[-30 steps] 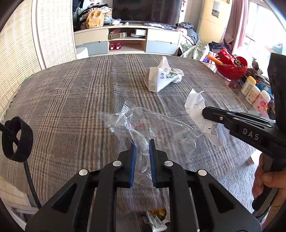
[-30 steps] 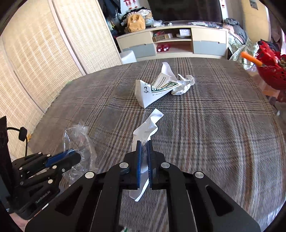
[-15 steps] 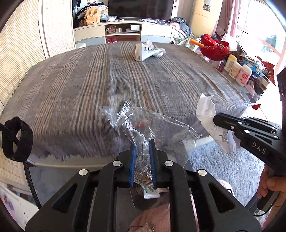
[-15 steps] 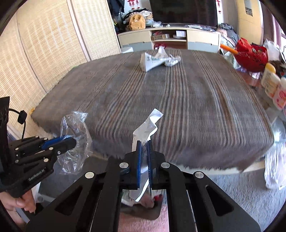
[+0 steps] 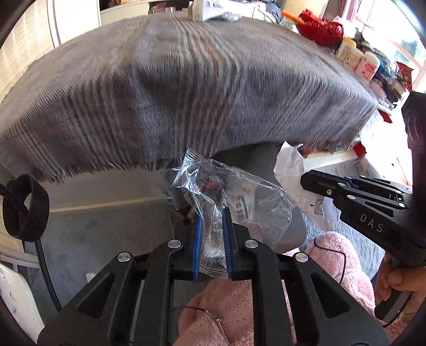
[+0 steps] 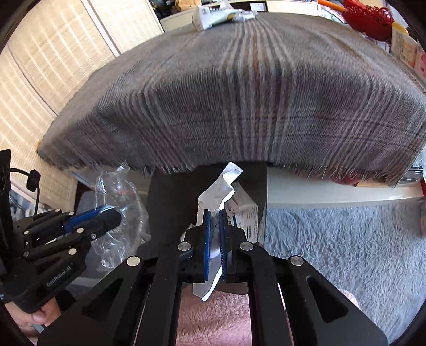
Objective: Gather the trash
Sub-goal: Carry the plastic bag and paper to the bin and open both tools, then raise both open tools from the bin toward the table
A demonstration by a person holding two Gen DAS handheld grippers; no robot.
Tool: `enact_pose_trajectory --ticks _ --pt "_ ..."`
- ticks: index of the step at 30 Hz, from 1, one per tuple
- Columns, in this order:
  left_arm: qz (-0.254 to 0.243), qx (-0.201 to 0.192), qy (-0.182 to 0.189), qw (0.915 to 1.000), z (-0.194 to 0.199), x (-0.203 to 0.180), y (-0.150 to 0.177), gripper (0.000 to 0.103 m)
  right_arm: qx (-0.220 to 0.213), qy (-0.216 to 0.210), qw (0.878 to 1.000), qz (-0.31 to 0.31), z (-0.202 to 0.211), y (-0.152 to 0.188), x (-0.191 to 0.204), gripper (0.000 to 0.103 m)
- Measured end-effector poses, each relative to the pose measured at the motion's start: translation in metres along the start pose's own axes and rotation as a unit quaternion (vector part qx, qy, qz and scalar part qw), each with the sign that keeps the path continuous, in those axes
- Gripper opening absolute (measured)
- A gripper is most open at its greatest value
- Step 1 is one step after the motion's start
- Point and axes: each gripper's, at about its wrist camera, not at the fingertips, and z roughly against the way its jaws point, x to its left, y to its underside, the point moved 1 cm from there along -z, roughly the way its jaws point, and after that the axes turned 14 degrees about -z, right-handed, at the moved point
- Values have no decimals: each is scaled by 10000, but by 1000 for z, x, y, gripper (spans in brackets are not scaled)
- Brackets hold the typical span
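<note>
My left gripper (image 5: 212, 213) is shut on a crumpled clear plastic bag (image 5: 239, 197), held below the bed's near edge over a dark bin (image 5: 290, 237). My right gripper (image 6: 215, 213) is shut on a crumpled white paper (image 6: 222, 186) and holds it over the same dark bin (image 6: 170, 207), which has a small box (image 6: 246, 215) inside. The right gripper also shows in the left wrist view (image 5: 308, 181), and the left gripper with its bag shows in the right wrist view (image 6: 111, 215). More white trash (image 6: 215, 16) lies at the bed's far end.
The plaid grey blanket (image 5: 186, 87) hangs over the bed edge just ahead. A red basket (image 5: 322, 29) and several bottles (image 5: 356, 56) stand to the right. Grey carpet (image 6: 332, 239) lies right of the bin. Pink fleece (image 5: 229, 314) is below the grippers.
Both grippers have pulled back off the bed and dropped below its edge with their trash still held. The bin is now right under them.
</note>
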Motion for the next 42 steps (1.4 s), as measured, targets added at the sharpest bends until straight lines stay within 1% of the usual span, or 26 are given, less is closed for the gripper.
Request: enact_pose_trajectory --ticks 5,11,13,15,17,19,20,21,22,23,24,25,26,27,28,30,32,37,42 --pt "21 343 84 9994 -31 0 9 13 251 -12 9995 -171 -25 9 -8 8" --pt "7 599 247 9979 -55 2 10 15 388 -24 9987 -325 -42 4 -14 8" --pt "49 651 306 9974 -59 3 10 18 423 -5 9985 -353 -46 2 -15 9" --pt "72 691 320 9971 -61 6 12 24 437 43 9984 -365 -49 1 -15 11" --pt "84 718 307 9969 -63 8 13 25 439 80 9983 -373 -51 0 -14 12" --pt "108 739 279 9968 -65 8 12 32 439 109 9982 -400 -53 -1 -16 14" --pt "135 747 257 9968 -65 10 13 41 438 145 9981 -410 -54 -1 -16 21" --pt "137 754 236 9968 -66 9 12 49 415 193 9981 -422 -54 -2 -16 42" --pt "121 756 220 9968 -66 10 11 51 367 222 9982 -431 -53 -3 -17 56" --pt "104 748 211 9969 -65 13 13 58 265 247 9984 -430 -50 -3 -17 71" --pt "90 731 186 9971 -63 13 13 66 199 280 9985 -428 -48 -4 -18 72" --pt "80 704 157 9974 -61 13 13 68 160 311 9984 -435 -46 -5 -19 74" --pt "67 674 113 9976 -58 14 13 74 129 335 9983 -457 -44 -6 -21 79" --pt "62 655 82 9978 -56 15 13 79 88 351 9982 -485 -42 -7 -22 87" --pt "63 633 65 9980 -54 16 13 83 51 355 9981 -504 -40 -9 -23 89" --pt "71 593 14 9982 -49 17 11 95 -15 330 9980 -538 -34 -11 -26 95" --pt "45 581 -26 9983 -43 18 10 95 -63 312 9980 -543 -28 -13 -27 97" --pt "54 443 -69 9990 -23 19 8 95 -233 174 9983 -514 -5 -20 -26 97" --pt "91 89 -165 9998 11 22 -8 95 -598 41 9969 -515 30 -38 -25 99"
